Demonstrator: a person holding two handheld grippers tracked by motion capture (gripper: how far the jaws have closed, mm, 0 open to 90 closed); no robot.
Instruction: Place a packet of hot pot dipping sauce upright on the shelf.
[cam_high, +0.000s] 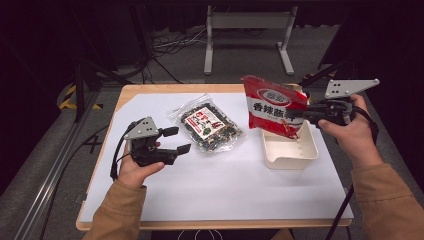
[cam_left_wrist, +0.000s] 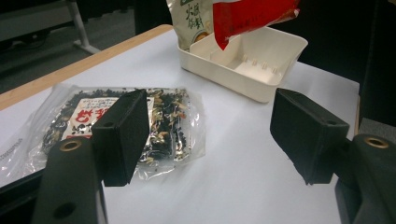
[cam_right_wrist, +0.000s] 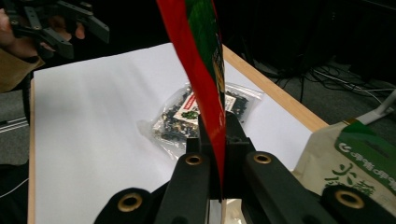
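The right tool (cam_high: 299, 116) pinches the red packet (cam_high: 270, 106) by one edge above the white tray (cam_high: 306, 152); so thin a hold could slip, dropping it outside. The left tool (cam_high: 176, 140) waits spread beside the tray.

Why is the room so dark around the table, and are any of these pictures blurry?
High view: light falls on the white table, the floor beyond stays dim, and the picture is soft. Left gripper view: the near tongs are blurred, the clear snack bag sharper. Right gripper view: the red packet looms close and soft, pinched in the tongs.
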